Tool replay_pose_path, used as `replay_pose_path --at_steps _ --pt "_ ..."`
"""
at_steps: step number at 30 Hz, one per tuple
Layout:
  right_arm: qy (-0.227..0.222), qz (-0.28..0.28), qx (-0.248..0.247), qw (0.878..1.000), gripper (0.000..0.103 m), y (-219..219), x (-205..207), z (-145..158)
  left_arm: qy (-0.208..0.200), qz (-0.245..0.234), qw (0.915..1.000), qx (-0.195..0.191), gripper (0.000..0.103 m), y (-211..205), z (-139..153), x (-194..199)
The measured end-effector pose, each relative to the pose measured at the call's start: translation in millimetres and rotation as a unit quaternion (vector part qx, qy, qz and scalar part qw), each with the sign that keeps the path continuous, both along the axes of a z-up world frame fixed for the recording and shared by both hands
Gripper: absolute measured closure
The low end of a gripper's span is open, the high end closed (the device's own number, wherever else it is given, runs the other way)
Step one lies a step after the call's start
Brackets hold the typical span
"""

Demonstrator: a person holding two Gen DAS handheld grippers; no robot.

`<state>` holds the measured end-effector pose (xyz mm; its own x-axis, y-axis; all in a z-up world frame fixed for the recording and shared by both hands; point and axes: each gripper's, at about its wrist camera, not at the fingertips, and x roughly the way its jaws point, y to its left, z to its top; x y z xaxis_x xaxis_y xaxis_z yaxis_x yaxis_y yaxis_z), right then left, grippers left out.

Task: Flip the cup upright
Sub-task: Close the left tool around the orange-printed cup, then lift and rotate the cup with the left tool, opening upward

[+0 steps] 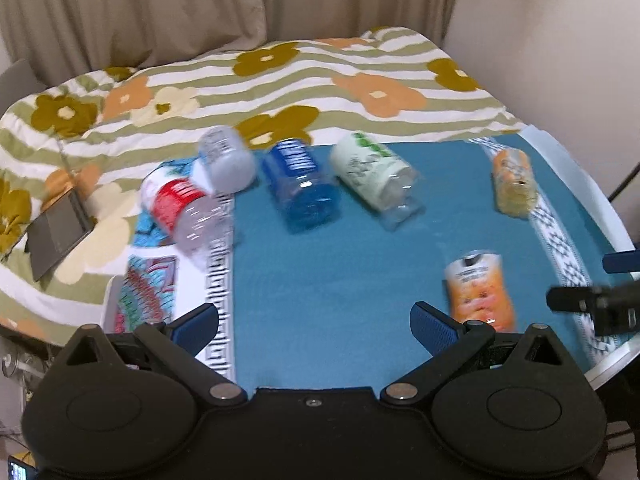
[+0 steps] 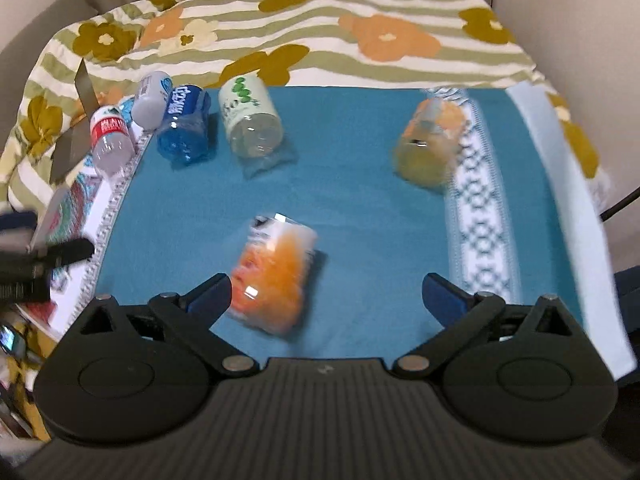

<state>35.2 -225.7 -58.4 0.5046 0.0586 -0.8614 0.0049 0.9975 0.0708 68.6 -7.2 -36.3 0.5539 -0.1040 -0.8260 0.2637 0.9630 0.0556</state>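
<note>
**A:** The cup, the near orange-labelled one, lay on its side on the teal cloth, just ahead of the right gripper and toward its left finger. That claw stood wide open and held nothing. The left gripper was likewise spread wide and empty, with the same cup off to its right.

**B:** What could have gone wrong?

**A:** I judged the cup sat off-centre between the right fingers, so a close might have clipped its edge and rolled it away. It looked like light, slick plastic; a hard squeeze could have buckled it. The soft cloth might have bunched and tipped it once stood up.

**B:** And farther off?

**A:** A second orange container lay at the far right beside the patterned border. Far left lay a row on their sides: a green-and-white one, a blue one, a pale one and a red-labelled one. A wild swing could have knocked them.

**B:** Any writing?

**A:** Nothing legible. The blue label carried white characters, and the others carried print, all too blurred to read.
</note>
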Motion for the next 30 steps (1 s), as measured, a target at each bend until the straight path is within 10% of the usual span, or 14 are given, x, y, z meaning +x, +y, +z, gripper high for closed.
replay_pose_path --at_steps 7,19,30 --pt "-0.038 0.031 -0.064 0.997 0.0 -45.0 -31.9 -3.6 0.032 -0.057 0.9971 0.039 0.0 -81.5 -2.5 21.9" --pt "-0.015 -0.001 0.073 0.997 0.0 -120.3 -30.2 -44.1 0.206 -0.042 0.9773 0.029 0.013 -145.9 -64.6 87.2" --pt "-0.007 -0.01 0.099 0.995 0.0 -151.2 -25.2 -61.2 0.243 -0.037 0.9681 0.051 0.023 -164.8 -93.3 98.8"
